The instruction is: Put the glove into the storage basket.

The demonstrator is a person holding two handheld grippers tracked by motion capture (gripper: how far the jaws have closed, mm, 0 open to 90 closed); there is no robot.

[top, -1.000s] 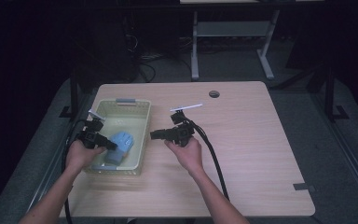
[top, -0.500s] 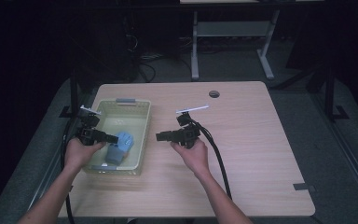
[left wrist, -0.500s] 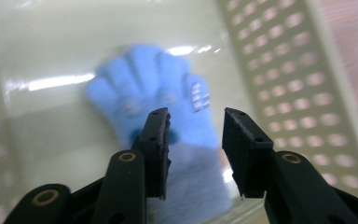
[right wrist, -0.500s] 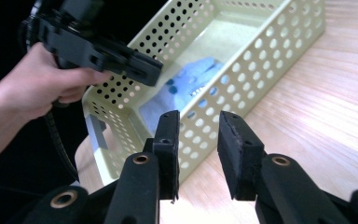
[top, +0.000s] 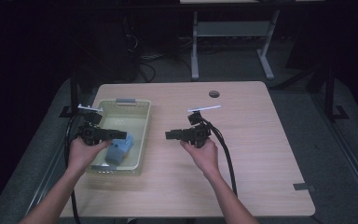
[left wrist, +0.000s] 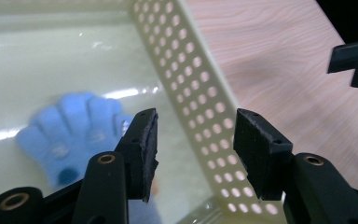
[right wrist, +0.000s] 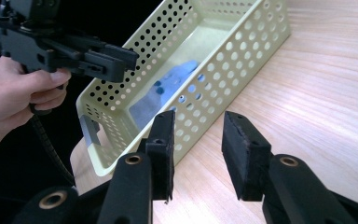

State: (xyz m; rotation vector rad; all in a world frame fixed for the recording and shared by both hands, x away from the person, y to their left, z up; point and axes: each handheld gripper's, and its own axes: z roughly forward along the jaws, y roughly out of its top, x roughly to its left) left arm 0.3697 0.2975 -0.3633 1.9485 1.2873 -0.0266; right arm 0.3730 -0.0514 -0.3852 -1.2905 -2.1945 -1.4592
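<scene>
A pale yellow perforated basket [top: 145, 130] stands on the left of the table. In it lies a blue glove-shaped soft thing [top: 120, 149]. My left gripper [top: 123, 134] hovers over the basket's left side, pointing right. Its jaws have just been opening and hold nothing. In the left gripper view my left gripper [left wrist: 196, 121] stands open above the basket wall [left wrist: 191, 70], with the blue thing [left wrist: 74, 126] down to the left. My right gripper [top: 167, 135] hangs over bare table right of the basket. In its own view the right gripper [right wrist: 198, 123] has also just been opening, empty, and faces the basket [right wrist: 223, 79].
The wooden table [top: 251, 140] has a round cable hole [top: 214, 94] near its far edge. Black cables trail from both grippers toward the near edge. Beyond the table, a desk frame [top: 195, 46] stands on the dark floor.
The left gripper has lifted a little above the blue thing and its jaws have spread. The right gripper has drifted right, away from the basket, and its jaws are wider too.
</scene>
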